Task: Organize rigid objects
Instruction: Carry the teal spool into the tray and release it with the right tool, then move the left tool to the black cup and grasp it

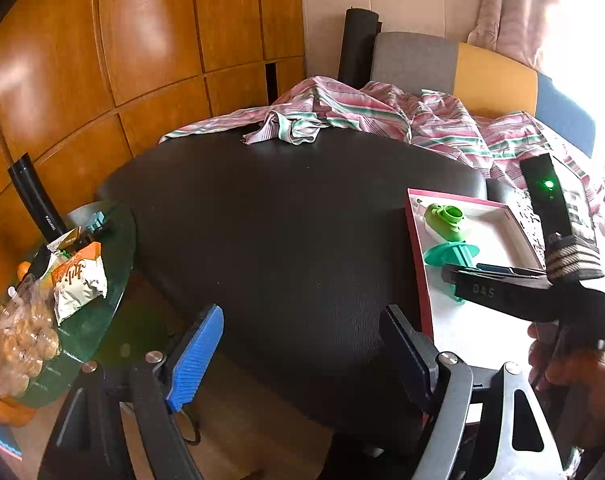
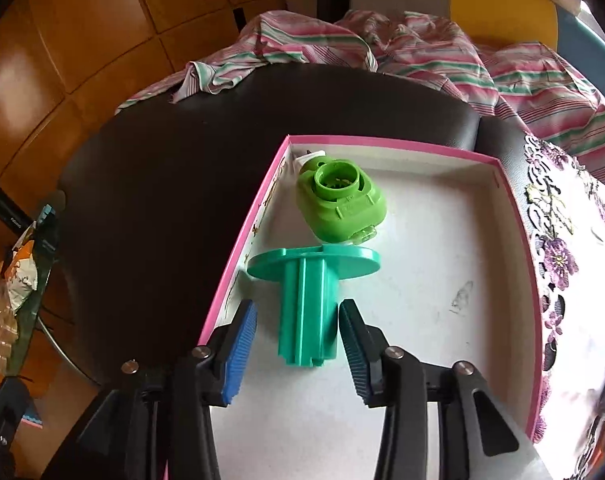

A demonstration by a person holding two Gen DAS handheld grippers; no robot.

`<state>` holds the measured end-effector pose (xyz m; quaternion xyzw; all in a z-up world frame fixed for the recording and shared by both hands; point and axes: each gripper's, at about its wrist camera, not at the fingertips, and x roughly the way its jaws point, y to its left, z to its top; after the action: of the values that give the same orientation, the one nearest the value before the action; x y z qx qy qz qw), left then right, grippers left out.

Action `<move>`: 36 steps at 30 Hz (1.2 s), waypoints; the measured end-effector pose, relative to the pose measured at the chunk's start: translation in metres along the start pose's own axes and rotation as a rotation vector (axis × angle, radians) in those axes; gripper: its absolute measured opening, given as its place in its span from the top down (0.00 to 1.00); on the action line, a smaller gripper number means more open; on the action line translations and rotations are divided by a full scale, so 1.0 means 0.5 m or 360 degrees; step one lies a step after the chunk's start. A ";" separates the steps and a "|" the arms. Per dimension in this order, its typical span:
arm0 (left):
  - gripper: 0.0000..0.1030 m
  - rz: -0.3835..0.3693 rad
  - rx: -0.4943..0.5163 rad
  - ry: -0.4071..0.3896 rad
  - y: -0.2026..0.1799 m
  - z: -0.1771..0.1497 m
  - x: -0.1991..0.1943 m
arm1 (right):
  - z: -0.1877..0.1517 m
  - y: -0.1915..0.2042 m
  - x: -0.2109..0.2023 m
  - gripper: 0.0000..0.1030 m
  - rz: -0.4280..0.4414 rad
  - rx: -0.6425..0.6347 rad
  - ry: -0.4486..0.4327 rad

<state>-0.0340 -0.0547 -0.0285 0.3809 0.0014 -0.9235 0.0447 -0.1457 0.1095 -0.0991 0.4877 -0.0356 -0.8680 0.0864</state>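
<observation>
A pink-rimmed white box (image 2: 386, 146) sits on a black padded surface (image 2: 162, 200). In it lie a light green round-holed plastic part (image 2: 342, 208) and a teal plastic spool (image 2: 310, 304) with a flat disc and ribbed stem. My right gripper (image 2: 298, 340) is open, with its blue fingers on either side of the spool's stem and gaps on both sides. My left gripper (image 1: 302, 344) is open and empty above the black surface (image 1: 282, 220), left of the box (image 1: 416, 256). The right gripper (image 1: 482, 284) shows there over the box.
A striped pink and green cloth (image 1: 362, 112) lies at the back of the black surface. A glass side table (image 1: 102, 300) at left holds snack packets and a black tube (image 1: 34, 196). Wooden panels (image 1: 122, 60) stand behind. A floral cover (image 2: 562, 260) lies right of the box.
</observation>
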 end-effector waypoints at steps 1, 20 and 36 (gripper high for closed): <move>0.21 -0.0004 -0.0002 0.0001 0.001 0.001 0.000 | -0.003 -0.004 -0.006 0.58 0.0000 0.0001 -0.0008; 0.21 -0.0095 0.0044 -0.0048 -0.025 0.007 -0.041 | -0.041 -0.059 -0.124 0.57 -0.0086 0.0086 -0.0195; 0.20 -0.0268 0.0126 -0.0025 -0.082 0.016 -0.047 | -0.104 -0.244 -0.285 0.57 -0.0313 0.0240 -0.0349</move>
<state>-0.0264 -0.0125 -0.0075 0.3736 -0.0034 -0.9263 -0.0481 -0.0427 0.2571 -0.0243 0.3964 -0.0620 -0.9151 -0.0403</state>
